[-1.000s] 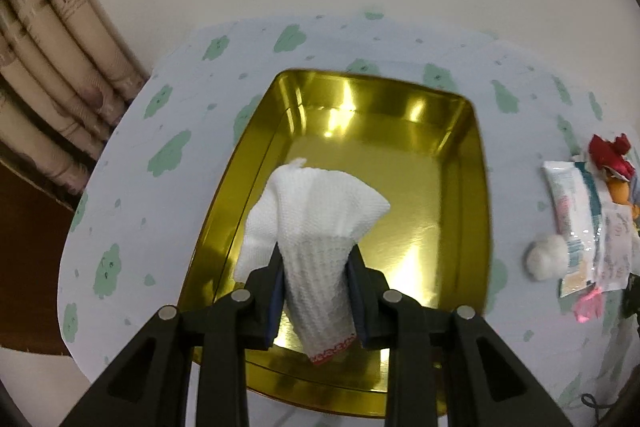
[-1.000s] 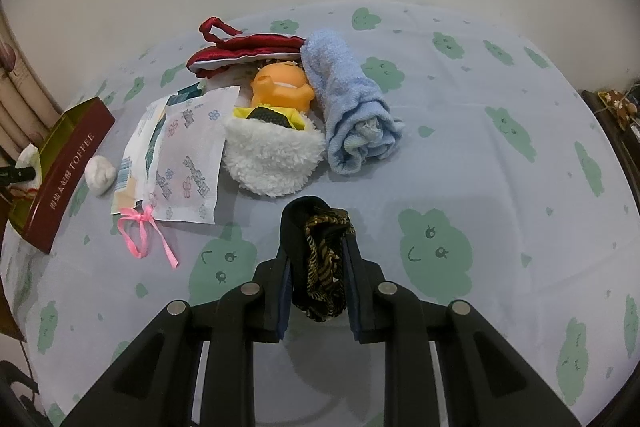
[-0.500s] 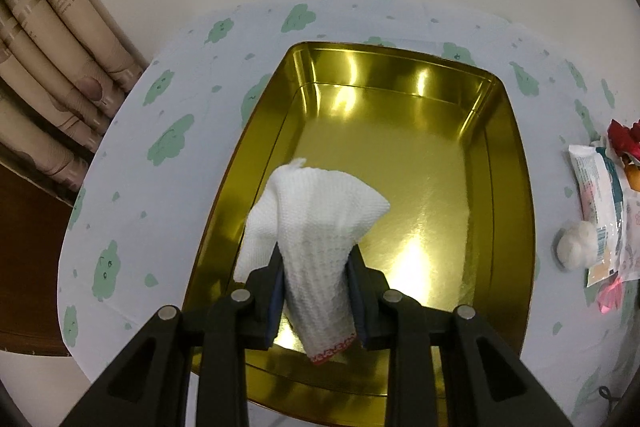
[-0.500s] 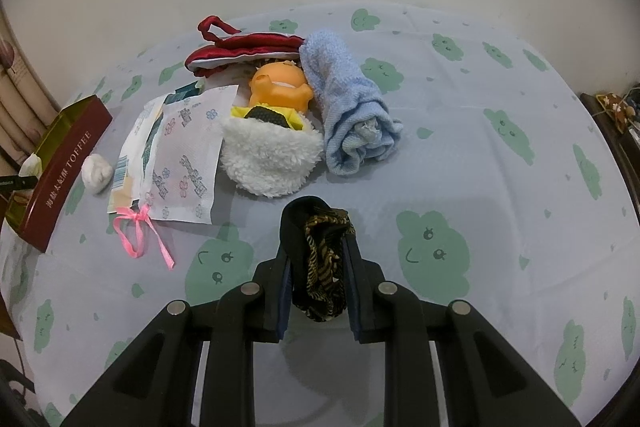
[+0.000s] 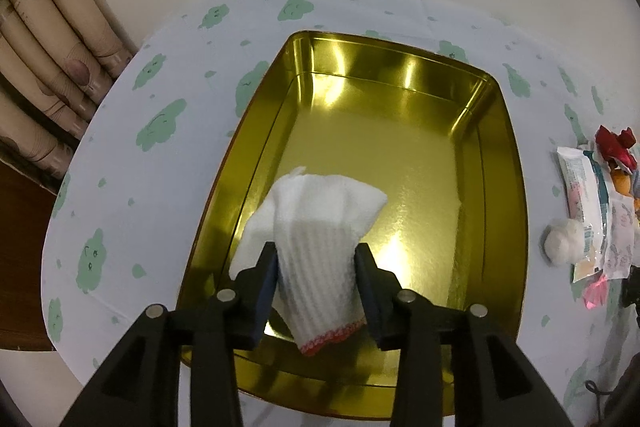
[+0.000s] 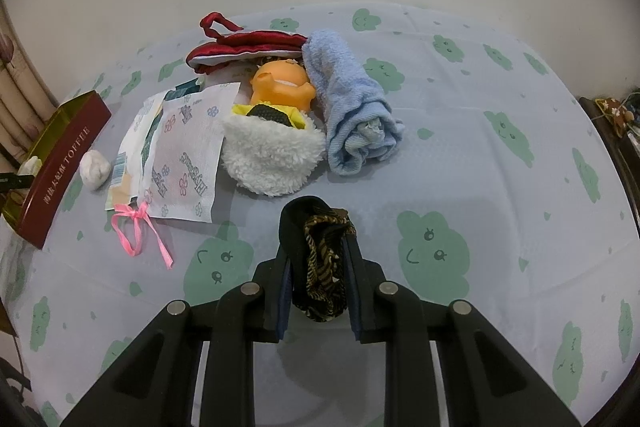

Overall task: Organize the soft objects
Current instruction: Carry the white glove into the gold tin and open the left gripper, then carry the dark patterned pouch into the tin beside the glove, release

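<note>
The left gripper point(image 5: 316, 261) was closed on a white knitted cloth point(image 5: 320, 227), gripped near its red-trimmed hem, with the loose upper part fanned out above the jaws. It hung over the near-left part of the open gold tin point(image 5: 500, 163), whose floor was bare. Whether the cloth touched the tin floor could not be told.

The right gripper point(image 6: 318, 267) was closed on a dark bundle of black and gold-patterned fabric point(image 6: 320, 251), held above the near-middle of the tablecloth point(image 6: 480, 155). Beyond it, toward the far-left of the cloth, lay the remaining items: a rolled blue towel point(image 6: 352, 107), a white fleece piece point(image 6: 272, 159) with an orange toy point(image 6: 280, 87) against it, a red pouch point(image 6: 244, 49), printed packets point(image 6: 188, 155) and a small white ball point(image 6: 95, 169) just beside the tin's red outer wall.

Judgement: the step in hand is depositing the white cloth. It would be best lowered until it rests near the tin's near-left corner before the jaws part, leaving the far end free. Released from height, the fanned part may drape over the left rim. The dark bundle should wait clear of the tin.
</note>
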The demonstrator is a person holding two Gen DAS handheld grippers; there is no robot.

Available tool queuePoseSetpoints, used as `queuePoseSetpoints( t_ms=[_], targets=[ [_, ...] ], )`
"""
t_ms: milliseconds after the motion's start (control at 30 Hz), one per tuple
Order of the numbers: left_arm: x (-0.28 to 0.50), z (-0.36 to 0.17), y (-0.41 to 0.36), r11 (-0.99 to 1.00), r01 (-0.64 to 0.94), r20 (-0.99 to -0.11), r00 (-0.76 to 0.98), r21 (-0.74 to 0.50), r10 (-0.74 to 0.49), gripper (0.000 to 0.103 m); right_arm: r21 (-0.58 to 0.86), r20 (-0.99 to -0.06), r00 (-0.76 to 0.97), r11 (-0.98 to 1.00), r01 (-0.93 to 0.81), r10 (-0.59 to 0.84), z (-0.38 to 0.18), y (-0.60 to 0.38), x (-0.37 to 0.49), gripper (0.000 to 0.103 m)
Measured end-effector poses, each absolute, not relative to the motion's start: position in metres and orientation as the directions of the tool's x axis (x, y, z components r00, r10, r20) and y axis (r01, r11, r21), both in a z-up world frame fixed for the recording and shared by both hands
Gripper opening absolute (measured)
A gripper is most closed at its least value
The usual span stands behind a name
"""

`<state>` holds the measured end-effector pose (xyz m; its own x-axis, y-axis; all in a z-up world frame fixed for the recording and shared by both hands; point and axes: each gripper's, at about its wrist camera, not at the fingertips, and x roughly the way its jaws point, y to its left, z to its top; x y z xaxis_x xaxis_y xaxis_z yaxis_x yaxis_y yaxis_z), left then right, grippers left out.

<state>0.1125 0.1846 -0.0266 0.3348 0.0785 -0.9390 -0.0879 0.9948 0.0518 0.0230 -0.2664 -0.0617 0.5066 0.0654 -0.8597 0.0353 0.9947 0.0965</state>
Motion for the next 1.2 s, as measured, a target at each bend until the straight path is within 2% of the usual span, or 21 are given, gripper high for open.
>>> queuePoseSetpoints(
  t_ms=[67, 133, 200, 433, 833, 1200],
  targets=[
    [0.111, -0.025, 0.186, 0.995, -0.086, -0.937, 0.344, 0.042, 0.069, 0.04, 0.091, -0.86, 0.506, 0.995, 0.035, 0.061, -0.062, -0.265, 0.023, 0.021],
    [0.109, -0.023, 0.188, 0.997, -0.08, -0.935, 0.351, 0.015, 0.042, 0.048, 0.085, -0.861, 0.506, 0.996, 0.035, 0.055, -0.062, -0.264, 0.023, 0.021],
    [0.107, -0.02, 0.188, 0.998, -0.067, -0.936, 0.352, -0.004, 0.02, 0.05, 0.081, -0.862, 0.505, 0.996, 0.037, 0.052, -0.062, -0.263, 0.023, 0.021],
    [0.093, -0.005, 0.193, 0.995, -0.088, -0.915, 0.404, -0.036, 0.003, 0.05, 0.043, -0.864, 0.503, 0.999, 0.02, 0.027, -0.062, -0.257, 0.022, 0.021],
    [0.049, 0.017, 0.192, 0.991, -0.118, -0.825, 0.553, 0.061, 0.116, 0.05, 0.01, -0.863, 0.506, 1.0, 0.026, -0.005, -0.046, -0.254, 0.023, 0.02],
    [0.031, 0.01, 0.22, 0.987, -0.162, -0.805, 0.583, 0.024, 0.115, 0.05, -0.003, -0.853, 0.522, 0.998, -0.058, 0.028, -0.016, -0.216, 0.034, 0.02]
  ],
)
